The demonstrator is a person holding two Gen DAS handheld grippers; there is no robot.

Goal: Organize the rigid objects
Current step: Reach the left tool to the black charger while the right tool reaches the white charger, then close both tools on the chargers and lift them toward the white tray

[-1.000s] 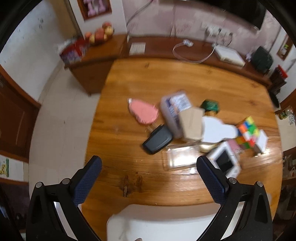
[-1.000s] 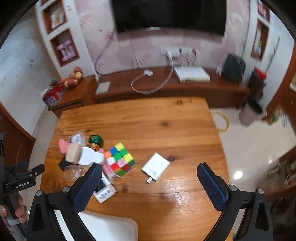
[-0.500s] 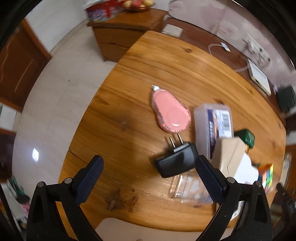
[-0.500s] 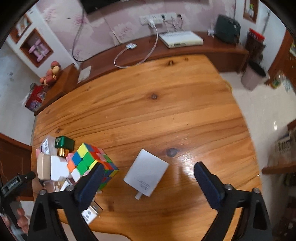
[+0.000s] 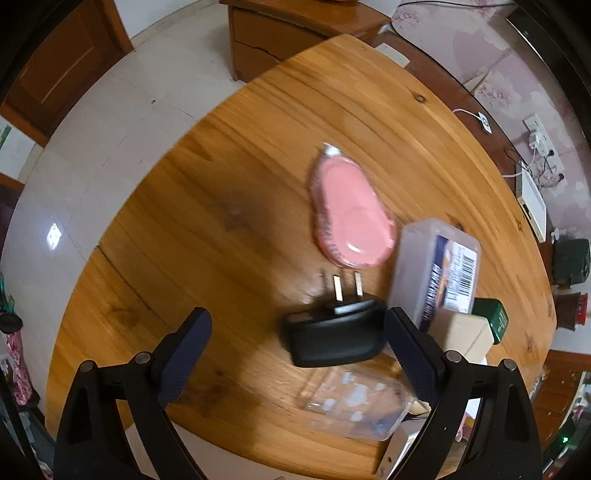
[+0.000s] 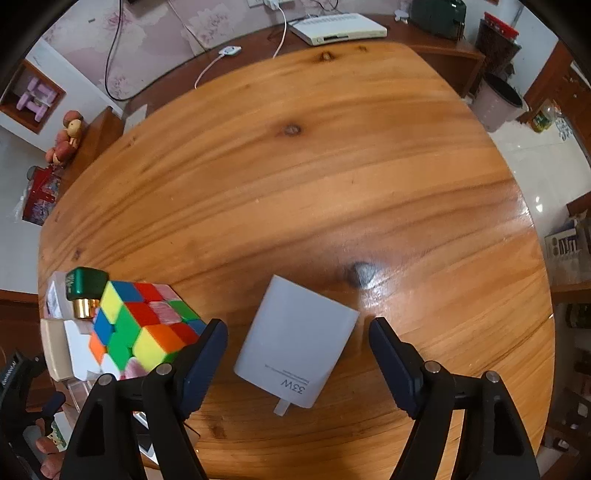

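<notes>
In the left wrist view my left gripper (image 5: 297, 354) is open above the wooden table (image 5: 236, 155). A black plug adapter (image 5: 334, 338) lies just ahead of it, near the right finger. Beyond lie a pink oval case (image 5: 351, 216) and a translucent labelled box (image 5: 436, 269). A clear blister pack (image 5: 354, 402) lies beside the right finger. In the right wrist view my right gripper (image 6: 298, 360) is open with a white 33W charger (image 6: 297, 341) between its fingers, on the table. A colourful puzzle cube (image 6: 142, 325) sits at the left finger.
A green-capped bottle (image 6: 85, 290) and a beige and white box (image 6: 62, 349) lie left of the cube. A low wooden cabinet (image 6: 436, 40) with a white router (image 6: 338, 27) runs behind the table. A bin (image 6: 496, 101) stands on the floor at right.
Both grippers have moved down and forward toward the table. The left has closed in on the black adapter; the right now straddles the white charger. Both remain open.
</notes>
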